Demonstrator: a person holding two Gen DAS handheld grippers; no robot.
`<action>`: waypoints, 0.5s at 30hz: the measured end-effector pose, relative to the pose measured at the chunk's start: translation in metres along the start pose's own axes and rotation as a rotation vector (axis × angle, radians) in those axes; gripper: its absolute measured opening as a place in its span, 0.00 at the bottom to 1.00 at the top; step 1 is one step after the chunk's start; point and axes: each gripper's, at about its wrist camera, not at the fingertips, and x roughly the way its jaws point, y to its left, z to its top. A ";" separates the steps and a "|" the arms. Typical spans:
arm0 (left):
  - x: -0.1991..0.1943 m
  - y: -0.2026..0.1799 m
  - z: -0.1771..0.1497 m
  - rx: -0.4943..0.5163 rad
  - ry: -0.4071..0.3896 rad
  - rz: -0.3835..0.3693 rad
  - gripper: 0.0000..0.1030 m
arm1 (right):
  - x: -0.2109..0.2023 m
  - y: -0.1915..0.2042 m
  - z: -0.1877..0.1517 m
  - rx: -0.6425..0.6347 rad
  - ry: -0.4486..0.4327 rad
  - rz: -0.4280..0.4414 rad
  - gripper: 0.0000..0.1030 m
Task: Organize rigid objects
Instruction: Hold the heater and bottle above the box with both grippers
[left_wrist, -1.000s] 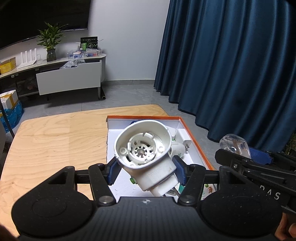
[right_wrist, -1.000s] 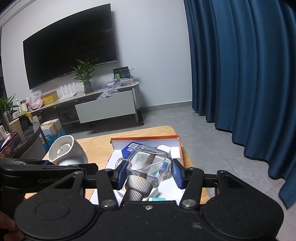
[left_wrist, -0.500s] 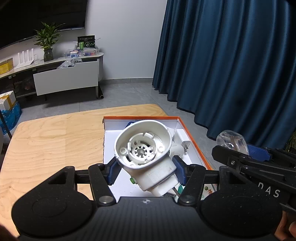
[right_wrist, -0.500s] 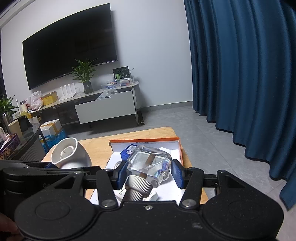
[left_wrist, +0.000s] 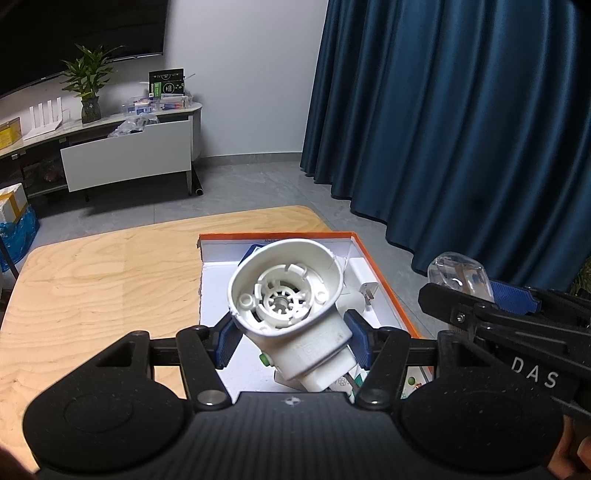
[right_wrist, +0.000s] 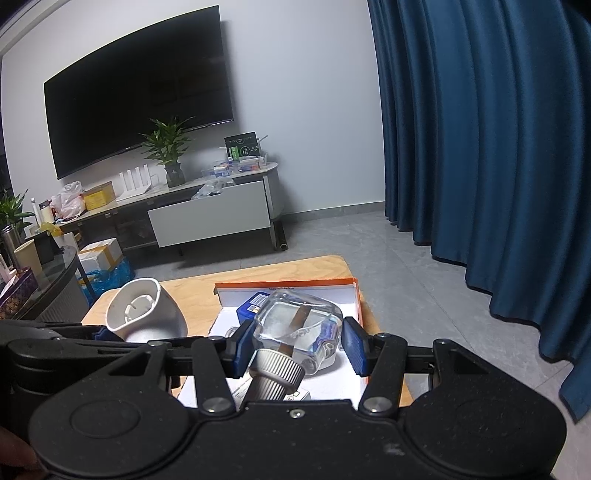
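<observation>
My left gripper (left_wrist: 291, 339) is shut on a white plastic housing (left_wrist: 284, 295) with a flared round mouth, held above the orange-rimmed white box (left_wrist: 277, 235). My right gripper (right_wrist: 297, 347) is shut on a clear glass bottle (right_wrist: 299, 321) with a ribbed silver cap, also over the box (right_wrist: 284, 285). In the left wrist view the bottle (left_wrist: 458, 273) and the right gripper's black frame show at the right edge. The right wrist view catches the white housing (right_wrist: 144, 314) at the left. The box lies on a light wooden table (left_wrist: 92, 288).
Inside the box lie a small blue carton (right_wrist: 255, 306), a white plug part (left_wrist: 365, 291) and printed packets. Dark blue curtains (left_wrist: 461, 129) hang to the right. A TV stand (right_wrist: 207, 218) with a plant and clutter stands by the far wall.
</observation>
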 end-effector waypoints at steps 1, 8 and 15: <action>0.000 0.001 0.000 0.001 0.001 0.000 0.59 | 0.000 0.000 0.000 -0.001 0.000 -0.001 0.60; 0.001 0.000 0.001 0.001 0.003 0.001 0.59 | 0.001 -0.001 0.001 0.000 -0.001 -0.002 0.60; 0.001 0.000 0.001 -0.002 0.005 0.002 0.59 | 0.003 -0.001 0.001 -0.002 0.001 -0.004 0.60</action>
